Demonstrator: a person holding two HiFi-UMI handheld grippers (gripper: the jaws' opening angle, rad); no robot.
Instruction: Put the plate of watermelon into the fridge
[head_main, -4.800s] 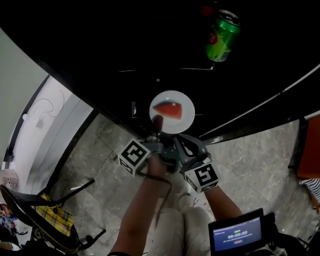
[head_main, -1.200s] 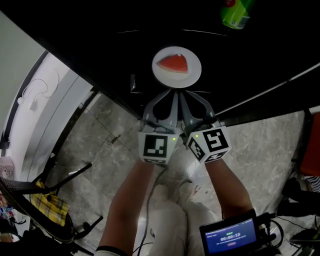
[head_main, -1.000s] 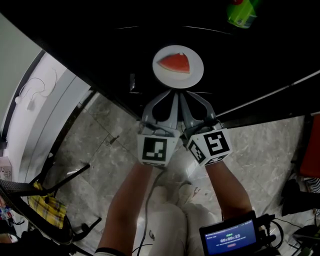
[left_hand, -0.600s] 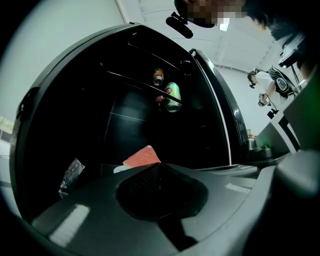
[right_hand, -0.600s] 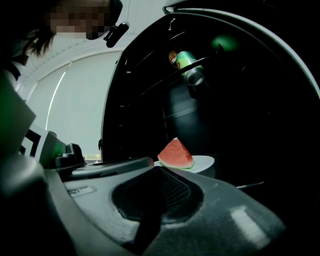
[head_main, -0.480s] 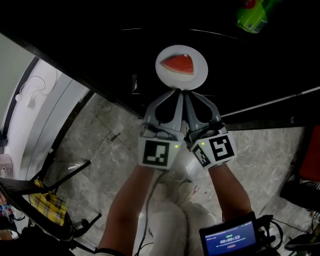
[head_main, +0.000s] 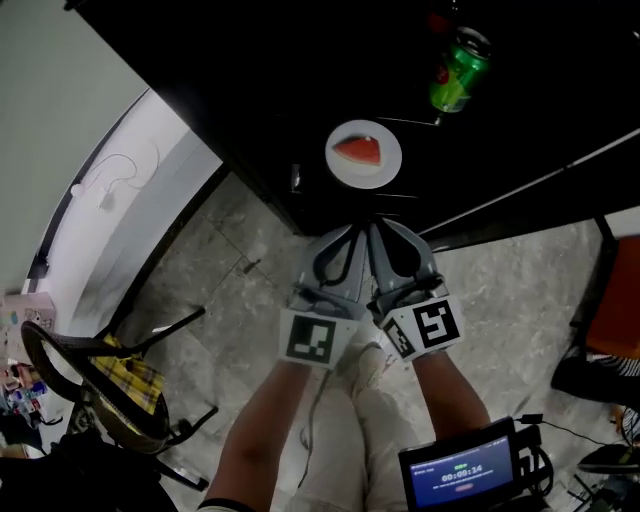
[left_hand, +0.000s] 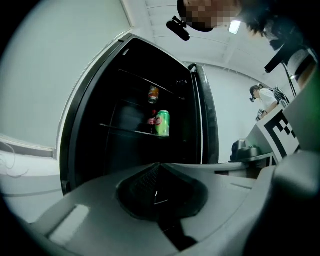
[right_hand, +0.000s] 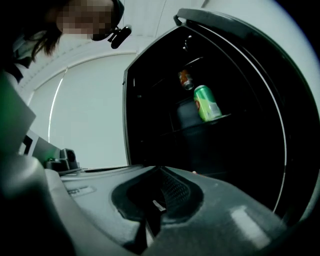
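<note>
The plate (head_main: 389, 166) is seen in the head view lying inside the open fridge (head_main: 250, 90), flat on a dark surface close to the front edge, with one red watermelon slice (head_main: 358, 150) resting on it. The exact shelf cannot be made out in the dark interior. A green can (head_main: 457, 72) is seen upright farther back and to the right of the plate, well apart from it. In the left gripper view the same can (left_hand: 162, 123) is shown on a glass shelf, with an orange can (left_hand: 153, 93) on the shelf above.

The left gripper (head_main: 350, 236) and the right gripper (head_main: 383, 233) are held side by side just outside the fridge, tips pointed toward the plate but apart from it. In its own view, the left gripper (left_hand: 159, 165) is seen with its jaws pressed together and nothing between them. The right gripper (right_hand: 159, 170) is likewise seen closed and empty. The left marker cube (head_main: 311, 340) and the right marker cube (head_main: 424, 330) are seen above the person's forearms.

Below the fridge a marbled floor (head_main: 230, 260) is shown. A chair (head_main: 120, 380) with yellow plaid cloth stands at lower left, and a small screen (head_main: 463, 475) is seen at lower right.
</note>
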